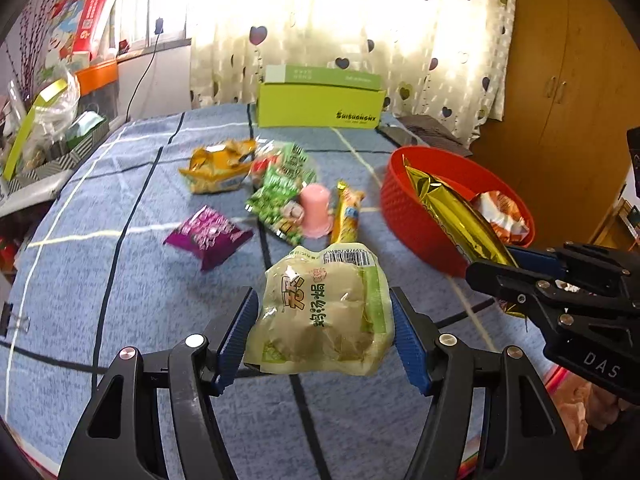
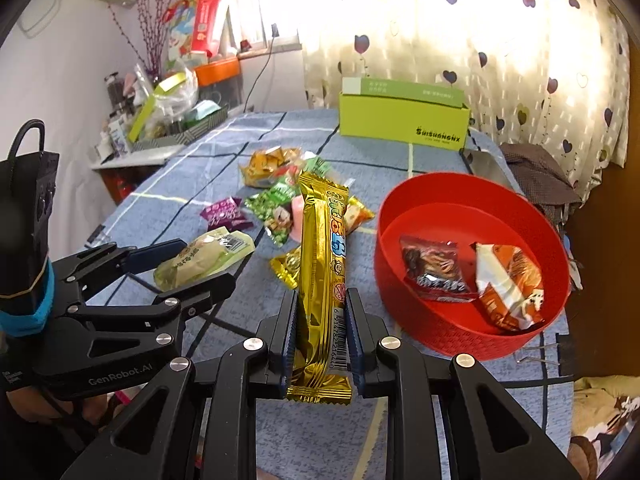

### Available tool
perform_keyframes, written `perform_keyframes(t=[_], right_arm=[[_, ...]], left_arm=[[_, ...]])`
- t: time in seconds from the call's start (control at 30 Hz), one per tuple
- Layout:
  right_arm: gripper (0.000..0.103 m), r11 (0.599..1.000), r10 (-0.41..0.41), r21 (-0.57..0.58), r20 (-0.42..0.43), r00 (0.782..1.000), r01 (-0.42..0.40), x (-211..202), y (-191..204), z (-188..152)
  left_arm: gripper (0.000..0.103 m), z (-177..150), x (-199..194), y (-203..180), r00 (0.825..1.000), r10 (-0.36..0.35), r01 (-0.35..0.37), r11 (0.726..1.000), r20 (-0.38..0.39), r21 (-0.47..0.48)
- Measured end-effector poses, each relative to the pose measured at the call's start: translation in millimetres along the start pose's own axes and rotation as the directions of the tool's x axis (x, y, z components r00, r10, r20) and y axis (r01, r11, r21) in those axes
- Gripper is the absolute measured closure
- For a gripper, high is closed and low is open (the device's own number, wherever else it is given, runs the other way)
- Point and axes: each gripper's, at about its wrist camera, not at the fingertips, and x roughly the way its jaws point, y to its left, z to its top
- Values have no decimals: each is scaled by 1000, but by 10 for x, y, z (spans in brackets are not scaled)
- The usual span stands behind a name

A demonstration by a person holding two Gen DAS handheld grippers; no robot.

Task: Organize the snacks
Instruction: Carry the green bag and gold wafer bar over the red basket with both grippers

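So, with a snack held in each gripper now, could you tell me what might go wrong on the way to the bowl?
1. The left gripper pinches the pale green pouch only by its soft sides; it could sag and slip.
2. The gold wafer bar juts far beyond the right gripper and might catch the red bowl rim.
3. The grippers are close together and could collide.

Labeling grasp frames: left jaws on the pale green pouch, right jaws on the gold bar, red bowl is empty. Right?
Not quite: the red bowl isn't empty. The right wrist view shows two packets in it, a dark one and an orange-and-white one. The rest holds: left gripper grips the pale green pouch, right gripper grips the gold bar.
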Motion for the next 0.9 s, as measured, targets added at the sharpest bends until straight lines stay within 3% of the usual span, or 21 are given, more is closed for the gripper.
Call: perform_keyframes(t=[0.9], right_arm=[[83, 990, -68, 128, 46, 997, 61, -119, -752, 102]], left_arm=[[37, 585, 208, -588, 996, -75, 72, 993, 38, 92]])
